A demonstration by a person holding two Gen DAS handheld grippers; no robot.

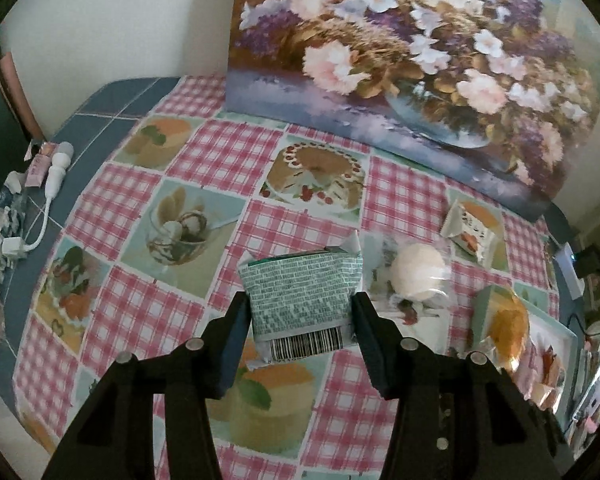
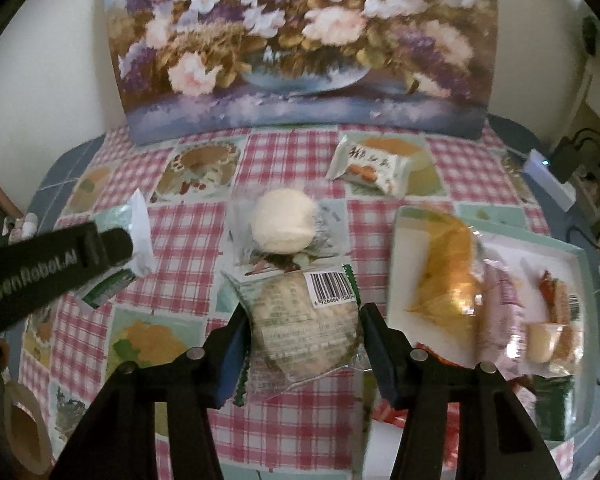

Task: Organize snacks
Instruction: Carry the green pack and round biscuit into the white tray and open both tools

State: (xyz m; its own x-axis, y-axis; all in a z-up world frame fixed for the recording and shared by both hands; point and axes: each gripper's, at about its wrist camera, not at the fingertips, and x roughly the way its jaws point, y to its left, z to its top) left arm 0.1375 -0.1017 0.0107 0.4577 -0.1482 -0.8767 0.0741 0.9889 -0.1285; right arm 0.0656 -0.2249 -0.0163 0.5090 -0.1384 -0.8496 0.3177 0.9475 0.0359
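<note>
Left gripper is clamped on a green printed packet, both pads pressing its sides, packet lifted clear of the cloth. Its barcode end faces back toward the gripper, crimped foil seal pointing away; long axis runs along the fingers. Right gripper pinches a round biscuit pack, clear crinkly film, barcode label at the far end. Just beyond it, a white round bun in clear wrap lies on the checked tablecloth. Further off, a pale sachet, lying crosswise. To the right, a white tray carries glossy wrapped pastries.
</note>
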